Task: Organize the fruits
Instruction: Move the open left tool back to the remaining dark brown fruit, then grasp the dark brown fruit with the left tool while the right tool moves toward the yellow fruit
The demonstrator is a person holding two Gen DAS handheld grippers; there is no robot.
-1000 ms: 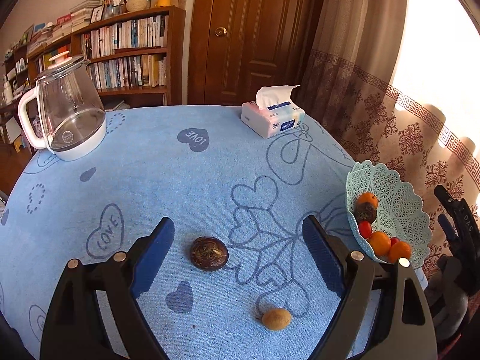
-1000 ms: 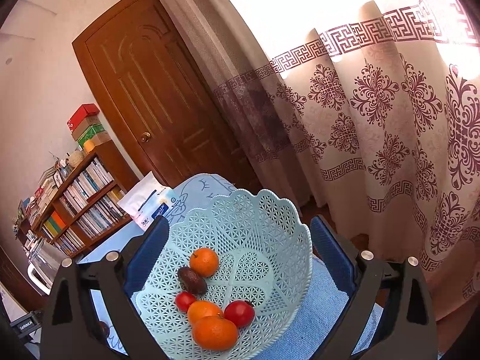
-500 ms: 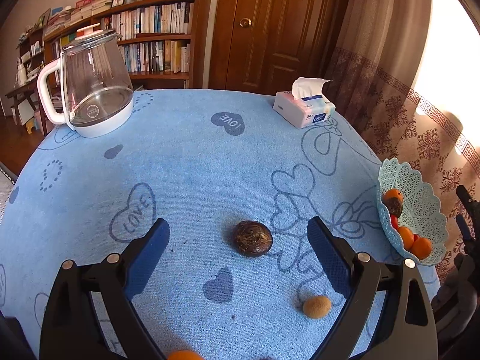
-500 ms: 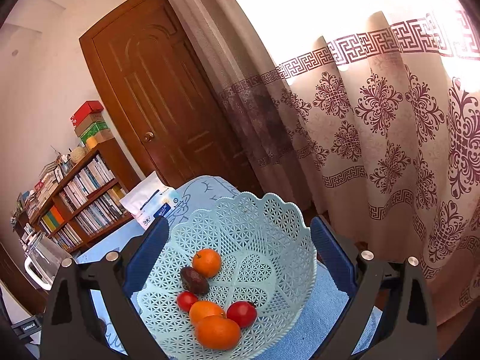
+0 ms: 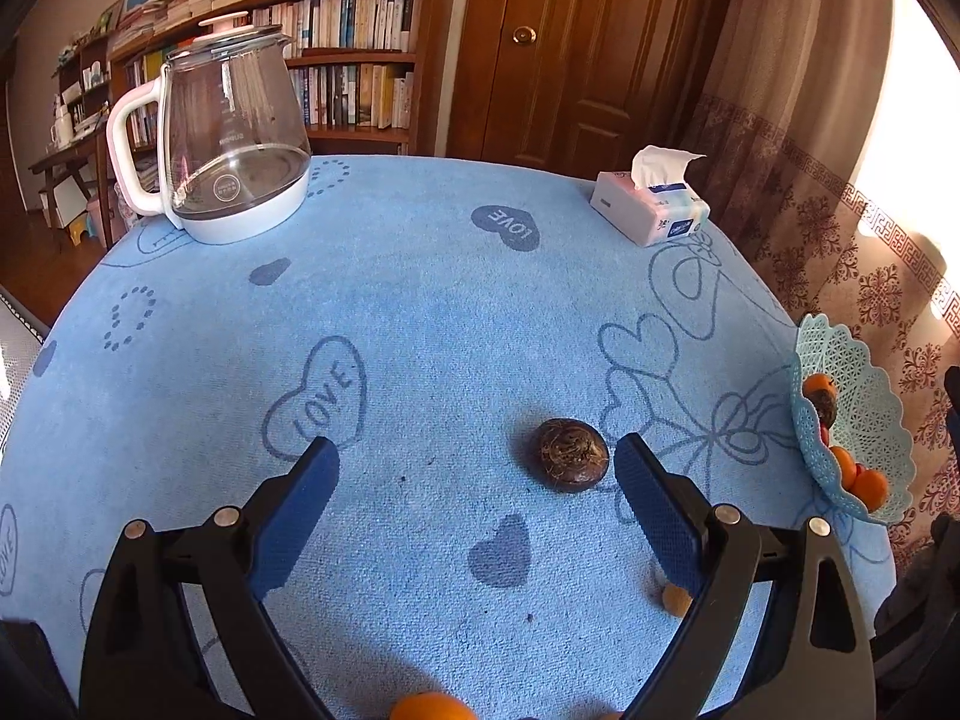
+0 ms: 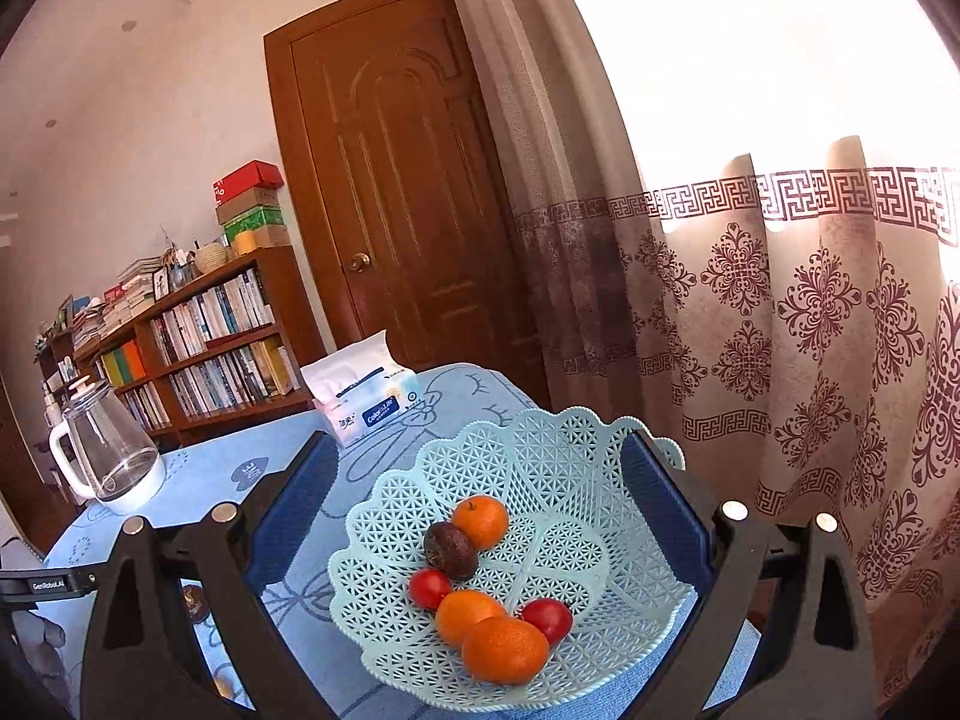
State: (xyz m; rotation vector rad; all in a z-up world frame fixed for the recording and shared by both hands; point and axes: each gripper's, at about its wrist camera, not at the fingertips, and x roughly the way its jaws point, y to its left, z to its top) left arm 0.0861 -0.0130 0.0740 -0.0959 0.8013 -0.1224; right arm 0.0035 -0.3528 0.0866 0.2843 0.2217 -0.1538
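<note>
A dark brown round fruit (image 5: 570,455) lies on the blue cloth, just left of the right finger of my open left gripper (image 5: 474,498). A small tan fruit (image 5: 676,599) peeks out behind that finger, and an orange (image 5: 429,708) shows at the bottom edge. The pale blue lattice basket (image 6: 576,468) holds oranges (image 6: 480,521), red tomatoes (image 6: 429,588) and a dark fruit (image 6: 450,549). My right gripper (image 6: 477,510) hangs open over the basket, empty. The basket (image 5: 870,420) also appears at the table's right edge.
A glass kettle (image 5: 231,138) stands at the far left of the table. A tissue pack (image 5: 651,207) sits at the far right. Behind are a bookshelf (image 5: 354,66), a wooden door (image 5: 576,48) and a patterned curtain (image 6: 810,360) right of the basket.
My left gripper has swung left and pulled back: the dark fruit and basket slid right in view, and an orange came in at the bottom. The right gripper tilted, with more table showing.
</note>
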